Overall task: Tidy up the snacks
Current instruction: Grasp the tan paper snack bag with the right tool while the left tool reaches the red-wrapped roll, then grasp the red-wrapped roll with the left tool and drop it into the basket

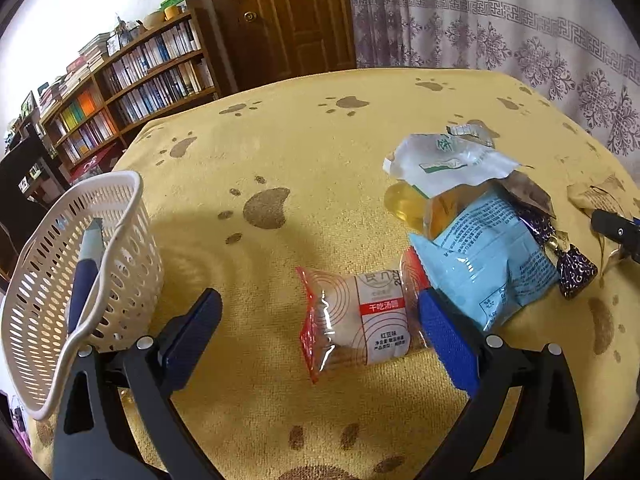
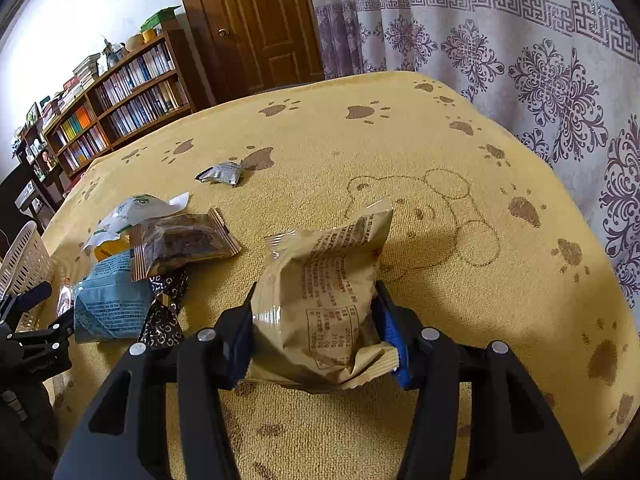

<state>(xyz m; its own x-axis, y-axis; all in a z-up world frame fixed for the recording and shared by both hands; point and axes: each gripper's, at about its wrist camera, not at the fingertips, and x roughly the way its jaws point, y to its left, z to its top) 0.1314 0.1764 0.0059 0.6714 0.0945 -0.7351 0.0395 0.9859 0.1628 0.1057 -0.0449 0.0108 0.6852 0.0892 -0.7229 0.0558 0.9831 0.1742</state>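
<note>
Right wrist view shows the crinkled tan foil snack bag (image 2: 324, 300) pinched near its lower end between the blue-padded jaws of the right gripper (image 2: 316, 340), its upper part standing free over the yellow paw-print tablecloth (image 2: 460, 320). The bag looks puffy and slick, so I judge the main risk to be slippage: the pads bite on soft, air-filled film and not on the contents, and a quick swing could let it slide out or pivot downward.

To its left lies a loose heap: a light blue printed packet (image 2: 108, 308), a clear brown-striped wrapper of dark pieces (image 2: 180, 244), a white-and-green pouch (image 2: 132, 210) and a dark purple patterned wrapper (image 2: 164, 320). A small silver sachet (image 2: 222, 174) sits well apart, farther back.

In the left wrist view, the left gripper (image 1: 320, 320) stands wide open, empty, straddling a clear red-edged rice-cake packet (image 1: 356, 316). Its right pad is touching or just beside the light blue printed packet, so closing here could snag both and drag the pile.

The white slotted plastic basket (image 1: 36, 280) stands at the table's left edge with a blue-and-white stick-shaped item (image 1: 86, 268) leaning inside. Being light and near the edge, it could be nudged off or tipped by a careless drop.
</note>
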